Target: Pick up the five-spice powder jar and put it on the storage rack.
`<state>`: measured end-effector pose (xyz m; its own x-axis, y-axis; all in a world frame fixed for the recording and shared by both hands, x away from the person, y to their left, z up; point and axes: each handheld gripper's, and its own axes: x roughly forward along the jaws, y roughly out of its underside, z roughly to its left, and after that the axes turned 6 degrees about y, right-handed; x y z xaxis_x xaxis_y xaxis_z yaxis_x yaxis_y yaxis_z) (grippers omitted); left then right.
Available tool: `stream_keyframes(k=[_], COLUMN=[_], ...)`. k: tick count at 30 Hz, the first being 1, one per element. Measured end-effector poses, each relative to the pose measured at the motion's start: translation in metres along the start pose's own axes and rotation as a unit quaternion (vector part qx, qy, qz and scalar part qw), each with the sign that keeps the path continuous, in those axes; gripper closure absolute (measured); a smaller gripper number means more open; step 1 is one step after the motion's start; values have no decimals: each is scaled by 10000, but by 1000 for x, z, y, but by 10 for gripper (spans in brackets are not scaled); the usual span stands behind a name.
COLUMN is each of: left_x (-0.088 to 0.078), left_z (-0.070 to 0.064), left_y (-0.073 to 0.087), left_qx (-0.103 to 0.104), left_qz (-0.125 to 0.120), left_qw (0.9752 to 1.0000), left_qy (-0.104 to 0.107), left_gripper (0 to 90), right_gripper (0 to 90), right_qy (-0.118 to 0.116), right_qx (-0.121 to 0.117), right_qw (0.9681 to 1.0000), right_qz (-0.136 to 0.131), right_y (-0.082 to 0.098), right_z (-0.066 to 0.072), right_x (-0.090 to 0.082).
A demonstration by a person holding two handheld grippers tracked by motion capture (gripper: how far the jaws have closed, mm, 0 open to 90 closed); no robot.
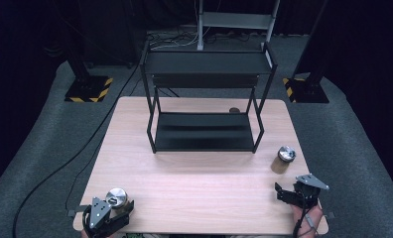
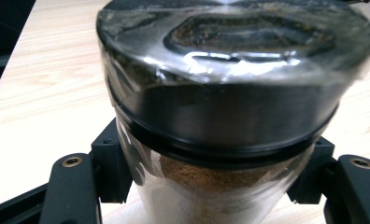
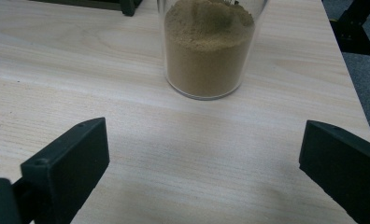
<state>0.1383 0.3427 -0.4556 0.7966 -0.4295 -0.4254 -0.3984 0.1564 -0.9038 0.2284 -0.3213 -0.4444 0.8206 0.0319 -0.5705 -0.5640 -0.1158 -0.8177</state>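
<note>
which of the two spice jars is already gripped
The jar at the table's near left corner: the left tongs are shut on it. The right jar stands free ahead of the open right tongs.

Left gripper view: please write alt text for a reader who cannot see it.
A glass jar with a dark lid, holding brown powder, sits clamped between the left gripper's two black fingers. Pale wooden table lies behind it.

Pale wood-grain counter (image 1: 194, 188), black metal shelf (image 1: 204, 131), clear jar (image 2: 220, 186) of brown powder with black-banded silvery lid, second clear jar (image 3: 206, 51) of tan powder, black fingers (image 3: 66, 158), grey carpet (image 1: 45, 134), yellow-and-black striped stand bases (image 1: 89, 90).
</note>
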Motion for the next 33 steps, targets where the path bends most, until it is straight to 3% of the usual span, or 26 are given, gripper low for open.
stream_keyframes(k=[33], left_x=[25], left_z=[-8], left_y=[-21], left_qx=[159], left_qz=[139], left_qw=[9993], left_qy=[307], left_gripper=[314], right_gripper=[7], right_qy=[-26], right_qx=[-26], right_qw=[10000], right_qz=[34], right_y=[-1], right_z=[0], right_x=[1])
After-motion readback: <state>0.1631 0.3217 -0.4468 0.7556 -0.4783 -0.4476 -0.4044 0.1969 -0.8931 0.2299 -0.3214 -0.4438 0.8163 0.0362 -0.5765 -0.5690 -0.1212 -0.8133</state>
